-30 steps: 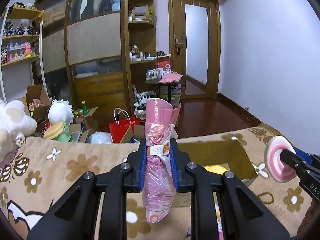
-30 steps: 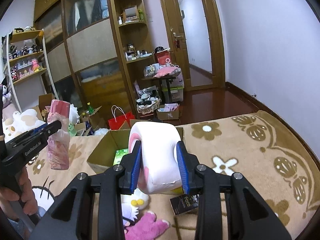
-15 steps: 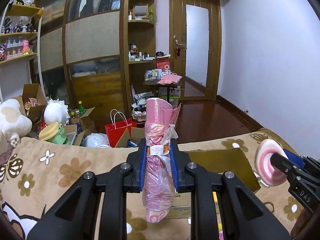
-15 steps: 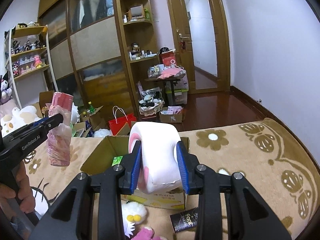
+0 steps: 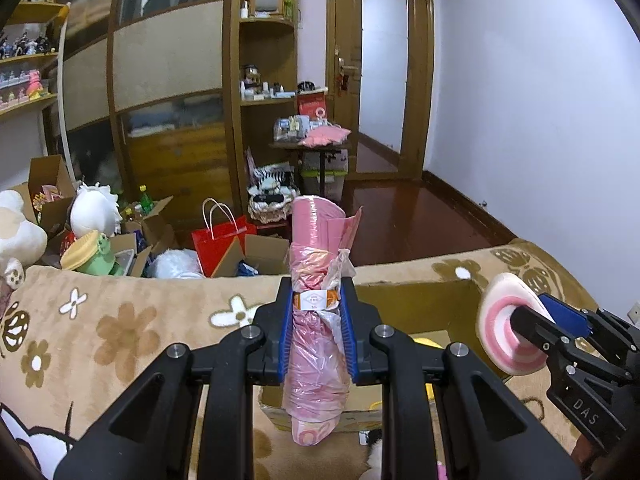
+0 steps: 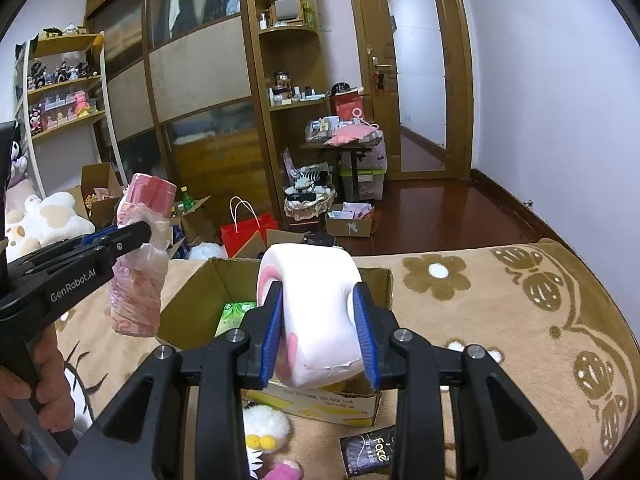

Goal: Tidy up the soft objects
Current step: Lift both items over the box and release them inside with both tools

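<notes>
Two grips loaded: left gripper [image 5: 316, 334] clamps pink bag roll [image 5: 316, 312] upright btwn its pads; right gripper [image 6: 320, 332] squeezes white/pink cushion [image 6: 310, 312] across its width. Both hang over open box [image 6: 192, 308], just ahead of the fingers, prob. so each drops straight in. Vs 1 s ago: box sits closer under both tips, grips unchanged.
</notes>
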